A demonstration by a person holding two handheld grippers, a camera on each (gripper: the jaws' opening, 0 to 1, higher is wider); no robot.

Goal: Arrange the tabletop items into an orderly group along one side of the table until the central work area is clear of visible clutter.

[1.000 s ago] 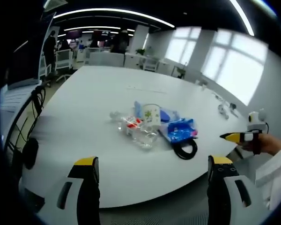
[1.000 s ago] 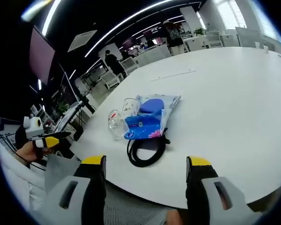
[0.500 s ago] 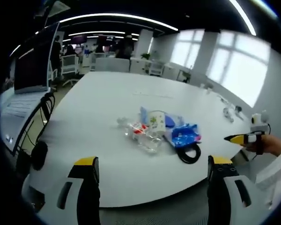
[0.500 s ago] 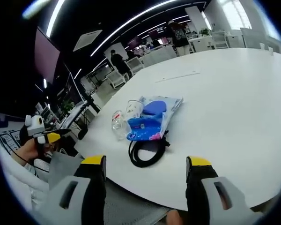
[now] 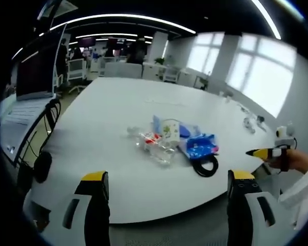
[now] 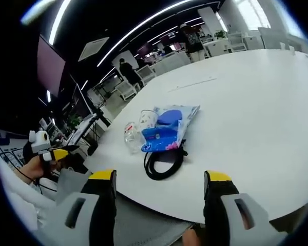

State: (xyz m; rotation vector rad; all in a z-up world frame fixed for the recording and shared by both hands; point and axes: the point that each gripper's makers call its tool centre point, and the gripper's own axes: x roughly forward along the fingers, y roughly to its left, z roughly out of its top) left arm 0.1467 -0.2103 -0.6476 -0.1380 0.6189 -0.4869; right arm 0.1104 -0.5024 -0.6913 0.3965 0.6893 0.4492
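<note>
The clutter sits bunched mid-table [image 5: 92, 154]: a clear plastic bottle [image 5: 153, 147], a printed cup [image 5: 169, 129], a blue packet [image 5: 200, 146], and what looks like a coiled black cable [image 6: 164, 163]. Both the left gripper [image 5: 167, 197] and the right gripper [image 6: 159, 197] hang short of the table's edge, jaws apart and empty. Nothing is grasped yet; the next move calls for reaching in for one item.

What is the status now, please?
Both grippers open, empty, off the table edge. Clutter bunched mid-table: black cable coil, blue packet, clear bottle, cup. Nothing blocking.
</note>
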